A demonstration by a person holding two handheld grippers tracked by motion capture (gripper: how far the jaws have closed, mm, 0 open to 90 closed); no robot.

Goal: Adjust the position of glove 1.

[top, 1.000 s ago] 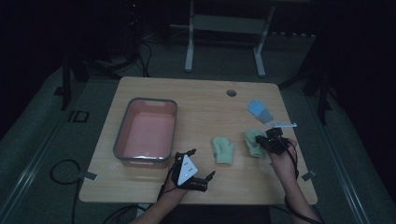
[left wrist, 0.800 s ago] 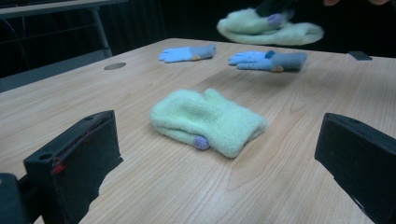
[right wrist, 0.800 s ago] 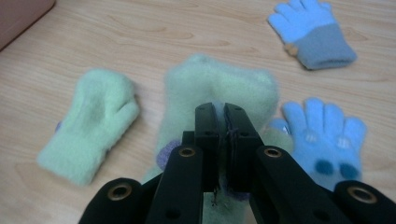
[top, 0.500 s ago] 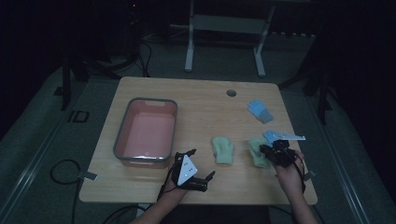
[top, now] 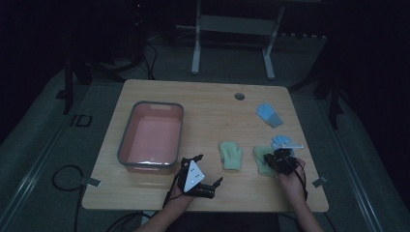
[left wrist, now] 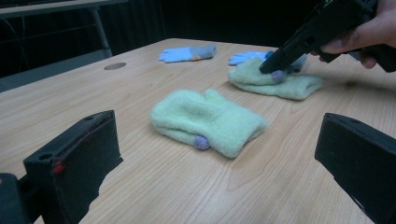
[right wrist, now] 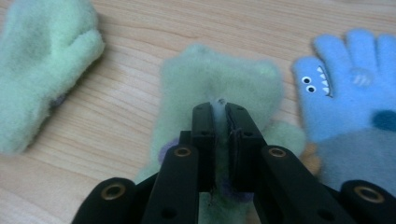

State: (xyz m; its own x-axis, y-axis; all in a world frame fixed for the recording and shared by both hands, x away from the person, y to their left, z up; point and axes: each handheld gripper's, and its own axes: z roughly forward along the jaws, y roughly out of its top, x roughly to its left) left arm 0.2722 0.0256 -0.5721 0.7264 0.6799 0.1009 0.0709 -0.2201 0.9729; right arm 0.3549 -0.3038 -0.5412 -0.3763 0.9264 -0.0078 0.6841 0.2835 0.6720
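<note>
Right gripper [right wrist: 220, 109]: jaws nearly together, pinching a tuft of fleece on the right-hand green mitten [right wrist: 219, 79]; having just parted slightly, the fabric is still caught between them. In the high view it sits at the table's near right [top: 280, 159], held in the person's right hand [top: 290, 176].
Right-hand green mitten: flat on the table, its edge touching the near blue glove [right wrist: 355, 107].
Near blue glove: printed with eyes and teeth, just beside the pinched mitten.
Left-hand green mitten [top: 231, 155]: flat, near the middle, apart from the other mitten.
Left gripper [top: 196, 176]: jaws wide apart, nothing between them, resting at the near edge.
Far blue glove [top: 269, 114]: farther back, alone.
Pink tub [top: 152, 135]: left half of the wooden table [top: 208, 104].
</note>
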